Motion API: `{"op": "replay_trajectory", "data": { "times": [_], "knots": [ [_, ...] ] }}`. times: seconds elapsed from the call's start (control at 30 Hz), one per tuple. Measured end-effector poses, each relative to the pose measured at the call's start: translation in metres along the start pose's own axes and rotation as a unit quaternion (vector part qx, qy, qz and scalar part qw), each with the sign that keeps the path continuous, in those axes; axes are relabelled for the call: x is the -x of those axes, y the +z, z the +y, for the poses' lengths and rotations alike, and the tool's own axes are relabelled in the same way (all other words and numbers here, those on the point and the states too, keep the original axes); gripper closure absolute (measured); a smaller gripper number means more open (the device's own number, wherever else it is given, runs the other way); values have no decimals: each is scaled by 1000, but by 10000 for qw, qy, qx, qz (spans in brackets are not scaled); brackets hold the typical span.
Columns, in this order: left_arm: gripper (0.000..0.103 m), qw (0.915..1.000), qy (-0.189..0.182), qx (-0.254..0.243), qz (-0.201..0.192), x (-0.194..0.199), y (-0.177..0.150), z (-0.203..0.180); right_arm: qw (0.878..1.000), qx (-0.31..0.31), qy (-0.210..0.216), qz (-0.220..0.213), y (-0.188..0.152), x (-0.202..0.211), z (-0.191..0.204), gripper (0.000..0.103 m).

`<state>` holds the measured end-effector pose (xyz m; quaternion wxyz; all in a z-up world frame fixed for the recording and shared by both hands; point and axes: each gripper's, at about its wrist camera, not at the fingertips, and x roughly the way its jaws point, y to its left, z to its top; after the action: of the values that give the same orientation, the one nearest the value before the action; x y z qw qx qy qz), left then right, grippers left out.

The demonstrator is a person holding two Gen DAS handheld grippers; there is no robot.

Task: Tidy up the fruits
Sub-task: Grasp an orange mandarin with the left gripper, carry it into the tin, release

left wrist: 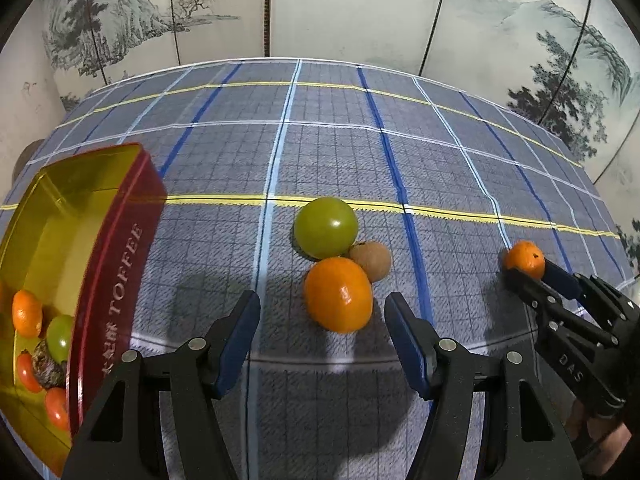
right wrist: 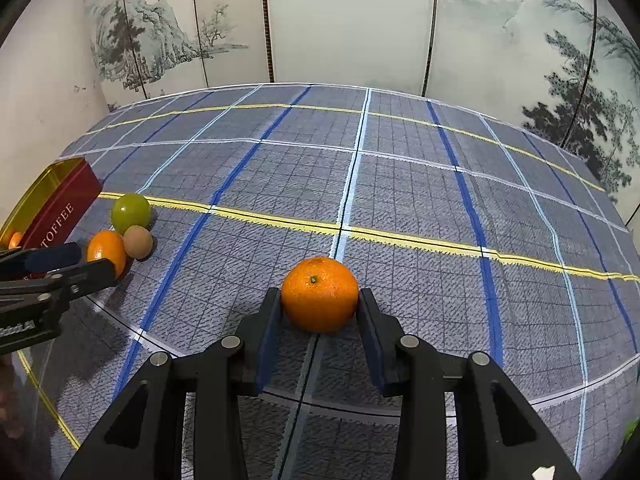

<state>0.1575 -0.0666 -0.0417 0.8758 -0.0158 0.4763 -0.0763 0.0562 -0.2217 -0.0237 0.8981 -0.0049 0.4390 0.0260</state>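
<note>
Three fruits lie bunched on the checked cloth: a green round fruit (left wrist: 326, 227), a brown kiwi-like fruit (left wrist: 372, 266) and a smooth orange fruit (left wrist: 338, 294). My left gripper (left wrist: 322, 306) is open and tilted down, its blue pads either side of the orange fruit without touching it. Further right, my right gripper (right wrist: 320, 300) is shut on a dimpled mandarin (right wrist: 319, 294) just above or on the cloth. The mandarin (left wrist: 524, 264) and the right gripper (left wrist: 530, 274) also show at the right of the left wrist view. In the right wrist view the left gripper (right wrist: 94, 262) reaches in beside the orange fruit (right wrist: 106, 250).
A red and gold tin (left wrist: 116, 280) marked TOFFEE stands at the left, holding several small orange, green and red fruits. A painted folding screen (left wrist: 352, 8) closes off the table's far edge. A hand (left wrist: 600, 440) holds the right gripper's handle.
</note>
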Motion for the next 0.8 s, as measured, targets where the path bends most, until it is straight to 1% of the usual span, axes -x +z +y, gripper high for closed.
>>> {"op": "replay_trajectory", "data": {
  "times": [0.1, 0.2, 0.27, 0.3, 0.37, 0.47, 0.8],
  "knots": [
    [39, 9999, 24, -109, -48, -6, 2, -3, 10000, -38, 31, 7, 0, 0, -2, 67],
    [47, 9999, -3, -162, -57, -8, 1, -4, 10000, -33, 28, 8, 0, 0, -2, 67],
    [59, 9998, 8, -202, -39, -10, -1, -5, 10000, -39, 32, 9, 0, 0, -2, 67],
    [60, 9998, -25, -210, -30, -10, -2, -5, 10000, -39, 32, 11, 0, 0, -2, 67],
    [68, 9997, -28, -232, -64, -8, -4, -4, 10000, -30, 21, 9, 0, 0, -2, 67],
    [68, 9997, -80, -228, -66, -4, -7, -2, 10000, -31, 22, 8, 0, 0, -2, 67],
    [69, 9994, 38, -331, -130, 16, -23, 7, 10000, 12, -33, 11, 0, -1, 0, 67]
  ]
}}
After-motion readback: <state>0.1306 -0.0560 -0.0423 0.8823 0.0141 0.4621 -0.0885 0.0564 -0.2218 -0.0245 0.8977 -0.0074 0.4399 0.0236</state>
